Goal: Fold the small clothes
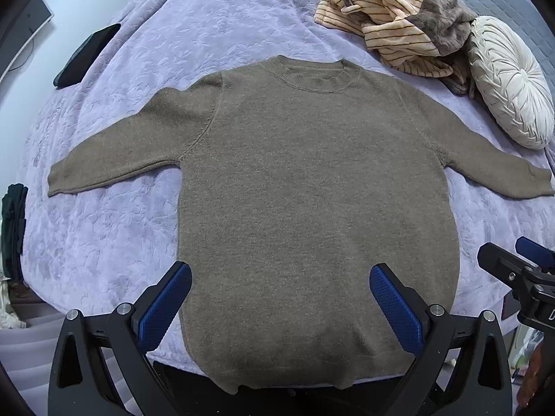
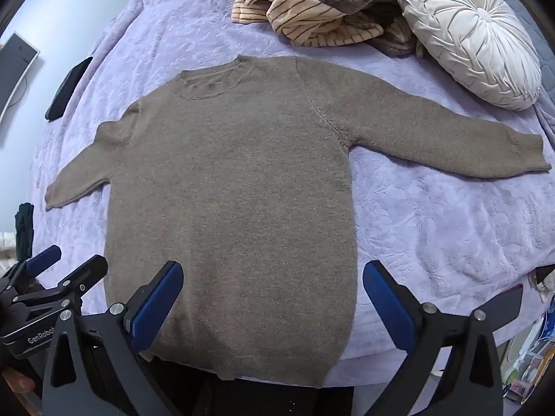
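1. Two grippers hang over the near end of the bed, both pointing steeply down, and neither holds anything — the fold has not begun, so I judge this the opening step: choosing where to take hold.

2. Left gripper [image 1: 281, 286]: its blue pads stand wide apart above the lower left part of the sweater [image 1: 312, 201], one pad over the lilac bedspread [image 1: 104, 242] just outside the left side seam, the other over the body. Nothing is between them.

3. The sweater is grey-brown knit, laid flat and face up in the middle of the bed, collar [image 1: 314, 76] at the far end, hem at the near edge and slightly overhanging it. Both sleeves are spread outward and slope down; the left sleeve [image 1: 114, 159] ends in a flat cuff. The body looks smooth, with no big creases.

4. Right gripper [image 2: 274, 286]: jaws likewise spread wide and empty, above the lower right side of the body and the bedspread beside it.

5. The right sleeve [image 2: 433, 138] reaches toward a round white cushion [image 2: 468, 38], close to it but apart; a striped blanket [image 2: 312, 17] lies heaped beyond the collar.

6. Next move, as I judge it — each gripper should close on a sleeve cuff or a side edge and bring it inward across the body. Soft knit will sag, so pinch through both layers.
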